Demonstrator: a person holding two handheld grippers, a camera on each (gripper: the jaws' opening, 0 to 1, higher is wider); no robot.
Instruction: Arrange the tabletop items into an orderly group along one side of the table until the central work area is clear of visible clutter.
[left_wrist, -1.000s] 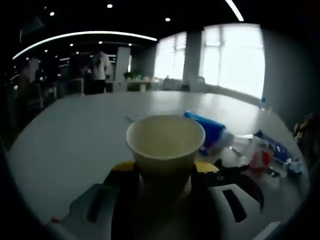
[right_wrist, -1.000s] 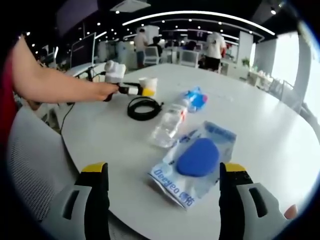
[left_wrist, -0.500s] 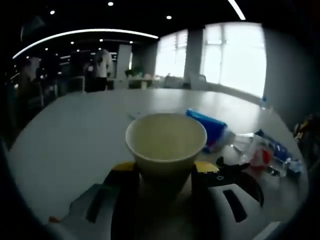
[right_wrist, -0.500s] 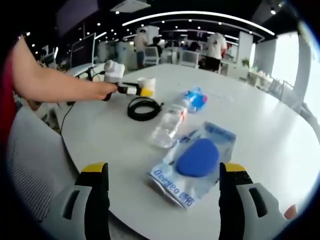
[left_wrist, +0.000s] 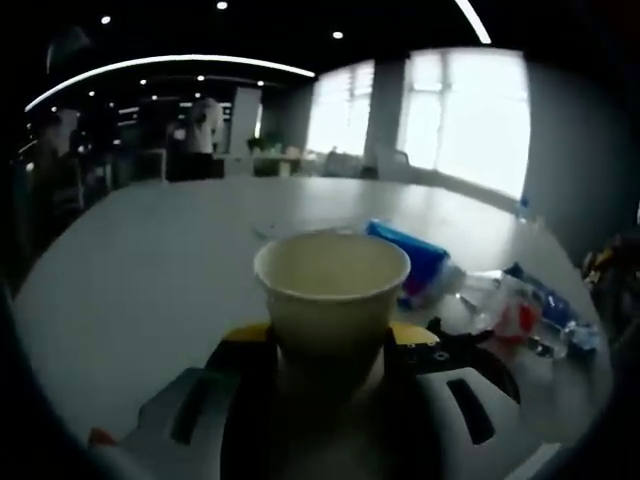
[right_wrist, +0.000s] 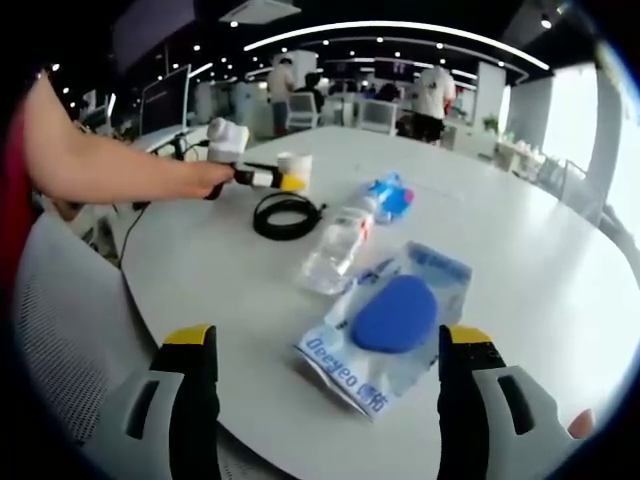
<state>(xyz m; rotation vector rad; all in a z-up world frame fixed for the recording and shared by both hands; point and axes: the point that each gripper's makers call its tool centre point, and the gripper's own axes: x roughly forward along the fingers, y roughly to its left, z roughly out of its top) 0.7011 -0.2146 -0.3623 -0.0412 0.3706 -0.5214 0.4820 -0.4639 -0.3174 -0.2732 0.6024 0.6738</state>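
Note:
In the left gripper view my left gripper (left_wrist: 330, 345) is shut on a pale paper cup (left_wrist: 331, 292), held upright with its mouth open and nothing visible inside. The right gripper view shows the same cup (right_wrist: 294, 171) and the left gripper (right_wrist: 262, 178) at the table's far left, in a person's hand. My right gripper (right_wrist: 328, 375) stands open over the near table edge with nothing between its jaws. Just beyond it lies a blue-and-white packet (right_wrist: 392, 322). A clear plastic bottle (right_wrist: 338, 245) lies on its side past that.
A coiled black cable (right_wrist: 285, 214) lies by the cup, and a small blue packet (right_wrist: 390, 196) sits beyond the bottle. The round white table (right_wrist: 520, 250) has bare room on the right. A mesh chair (right_wrist: 60, 330) stands at the near left. People stand in the background.
The left gripper view has shifted slightly while the cup stays gripped. In the right gripper view nothing has visibly moved.

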